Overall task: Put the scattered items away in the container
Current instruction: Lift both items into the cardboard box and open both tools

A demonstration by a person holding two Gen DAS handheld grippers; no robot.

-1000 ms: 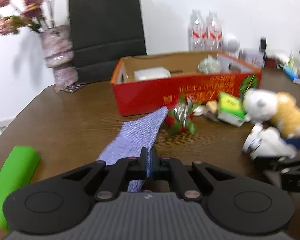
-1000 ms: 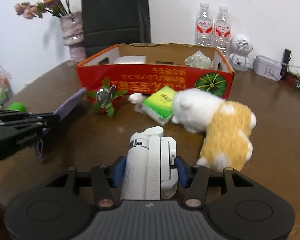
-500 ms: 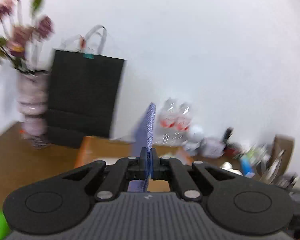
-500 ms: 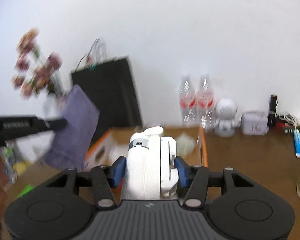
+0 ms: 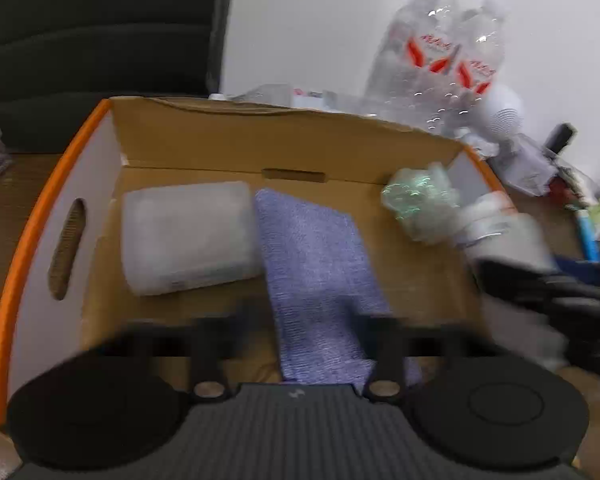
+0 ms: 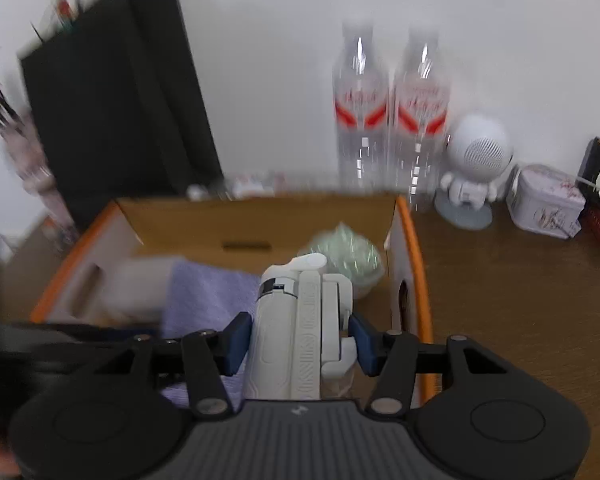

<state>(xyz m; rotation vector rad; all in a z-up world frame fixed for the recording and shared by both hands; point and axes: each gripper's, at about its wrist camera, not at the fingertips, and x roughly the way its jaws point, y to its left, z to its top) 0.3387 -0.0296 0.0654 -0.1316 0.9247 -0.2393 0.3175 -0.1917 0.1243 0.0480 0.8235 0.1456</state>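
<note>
The cardboard box (image 5: 52, 216) with an orange rim lies below both grippers; it also shows in the right wrist view (image 6: 414, 248). The blue cloth (image 5: 316, 264) lies flat on the box floor, between a white packet (image 5: 184, 236) and a crumpled clear bag (image 5: 416, 200). My left gripper (image 5: 300, 332) is open above the cloth's near end, fingers blurred and spread wide. My right gripper (image 6: 298, 340) is shut on a white folded gadget (image 6: 292, 320) and holds it over the box's right part, above the cloth (image 6: 204, 300).
Two water bottles (image 6: 388, 112), a white robot speaker (image 6: 472, 164) and a tin (image 6: 544, 200) stand behind and right of the box. A black paper bag (image 6: 112, 108) stands at the back left. Brown table (image 6: 520, 288) lies right of the box.
Both grippers rose from the table and came down over the box. The left gripper opened and let the blue cloth drop into the box. The right still holds the white gadget.
</note>
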